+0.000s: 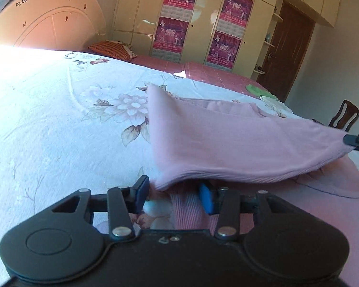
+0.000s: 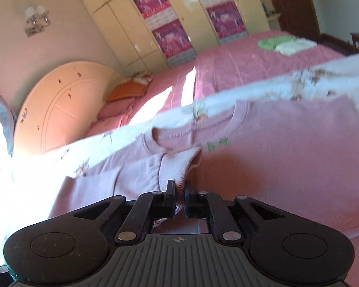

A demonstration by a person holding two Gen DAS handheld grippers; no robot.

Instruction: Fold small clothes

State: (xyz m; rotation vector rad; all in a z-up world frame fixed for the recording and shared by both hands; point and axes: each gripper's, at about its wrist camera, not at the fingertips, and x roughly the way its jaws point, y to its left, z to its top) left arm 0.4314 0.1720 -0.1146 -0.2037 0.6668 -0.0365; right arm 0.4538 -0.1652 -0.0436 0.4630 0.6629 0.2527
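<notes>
A small pink knit top (image 1: 239, 141) lies on the floral white bedcover (image 1: 59, 119). One part of it is lifted off the bed. My left gripper (image 1: 174, 197) is open, its jaws apart at the near edge of the lifted fold, with pink cloth between and below them. My right gripper (image 2: 179, 199) is shut on a bunched piece of the pink top (image 2: 275, 157) and holds it up; its tip also shows in the left wrist view (image 1: 354, 141), pinching the cloth's right corner. The neckline and a small green print (image 2: 216, 144) face the right camera.
A pink bedspread (image 2: 239, 64) covers the far side of the bed, with green (image 2: 269, 43) and white (image 2: 294, 46) clothes folded on it. A headboard (image 1: 47, 26), a striped pillow (image 1: 112, 49), wardrobes with posters (image 1: 177, 12), a door (image 1: 289, 47) and a chair (image 1: 344, 117) surround the bed.
</notes>
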